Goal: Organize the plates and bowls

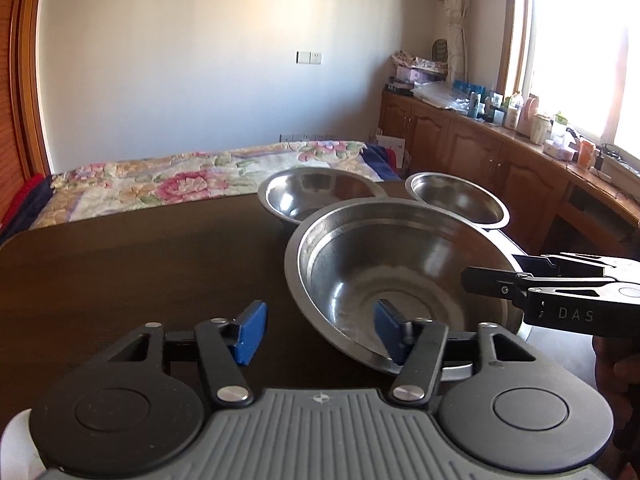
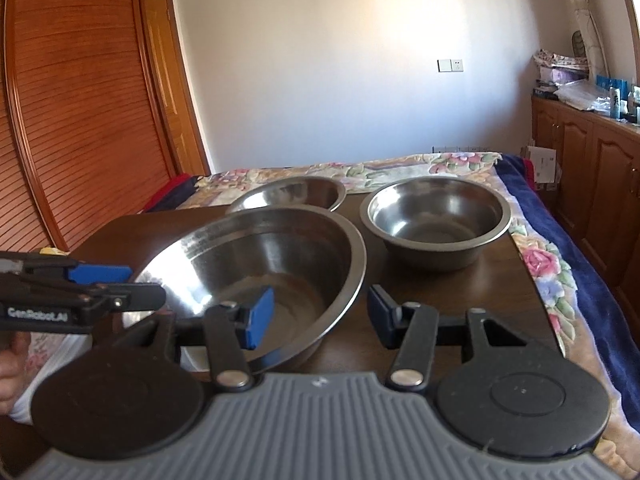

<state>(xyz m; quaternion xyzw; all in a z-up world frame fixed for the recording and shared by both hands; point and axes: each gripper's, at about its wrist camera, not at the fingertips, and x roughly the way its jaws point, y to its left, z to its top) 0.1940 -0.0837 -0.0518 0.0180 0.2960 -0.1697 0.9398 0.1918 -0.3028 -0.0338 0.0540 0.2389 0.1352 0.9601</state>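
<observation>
Three steel bowls, unstacked: large bowl [image 2: 256, 276] near, two [image 2: 436, 224] [image 2: 292, 196] far; left gripper [image 1: 320, 330] and right gripper [image 2: 316, 316] wide, each straddling its rim; nesting remains.

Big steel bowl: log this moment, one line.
left gripper open, straddling big steel bowl rim | right gripper open, same | nothing gripped
</observation>
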